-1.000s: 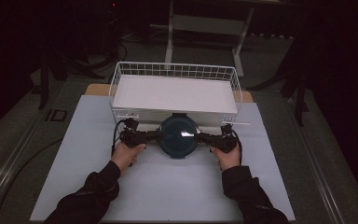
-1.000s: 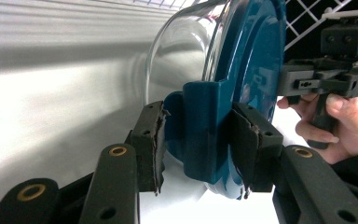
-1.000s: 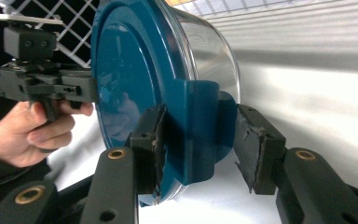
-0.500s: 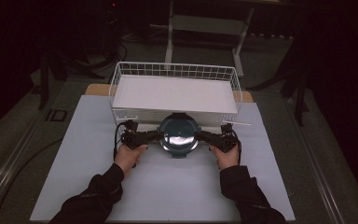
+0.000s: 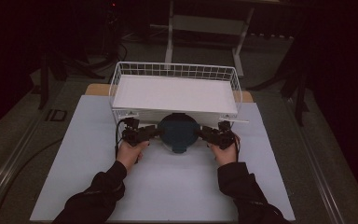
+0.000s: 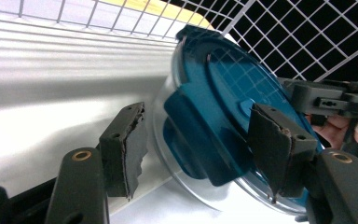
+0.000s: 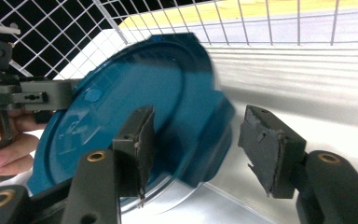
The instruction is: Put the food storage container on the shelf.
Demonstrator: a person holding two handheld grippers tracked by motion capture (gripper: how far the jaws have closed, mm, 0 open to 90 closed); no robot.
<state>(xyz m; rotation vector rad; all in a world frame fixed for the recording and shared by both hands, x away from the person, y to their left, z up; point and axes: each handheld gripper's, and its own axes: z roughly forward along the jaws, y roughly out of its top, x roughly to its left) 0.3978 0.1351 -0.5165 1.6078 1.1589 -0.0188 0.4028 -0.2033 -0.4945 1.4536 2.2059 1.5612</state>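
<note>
A round clear container with a teal lid (image 5: 178, 132) stands tilted on the white table top, right against the front of the white wire basket (image 5: 175, 70). My left gripper (image 5: 153, 132) is at its left edge and my right gripper (image 5: 201, 133) at its right edge. In the left gripper view the lid (image 6: 233, 107) faces the camera, and a teal clip sits between the jaws of the left gripper (image 6: 198, 140), which stand apart. In the right gripper view the right gripper (image 7: 203, 149) also has its jaws spread around a clip of the lid (image 7: 121, 112).
The basket holds a white liner (image 5: 175, 93) and stands on a wooden board at the table's far side. A white sheet (image 5: 168, 186) covers the table nearer the person. Dark floor, cables and a stand lie beyond the table.
The container has tipped up from lying flat, its lid now turned toward the person, and sits slightly closer to the basket. Both hands stay at its sides.
</note>
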